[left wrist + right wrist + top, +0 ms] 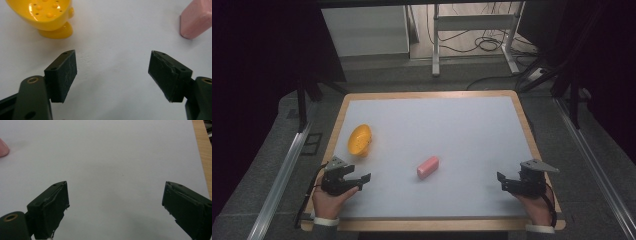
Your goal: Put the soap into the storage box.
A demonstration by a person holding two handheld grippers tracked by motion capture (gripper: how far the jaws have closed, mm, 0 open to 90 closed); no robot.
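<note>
Both hand-held grippers, left [362,181] and right [503,181], are gaping wide, gripping nothing, flanking the pink block [428,167].

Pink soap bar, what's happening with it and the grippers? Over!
Left gripper open, empty. Right gripper open, empty. Pink soap bar lies mid-table, untouched, right of yellow soap dish. Nothing in the way.

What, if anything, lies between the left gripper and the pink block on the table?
Nothing visible does. The left gripper sits open near the table's near left corner, and bare white surface runs from it to the pink block. The yellow dish stands farther back, off that line. In the left gripper view only bare surface shows between the jaws.
</note>
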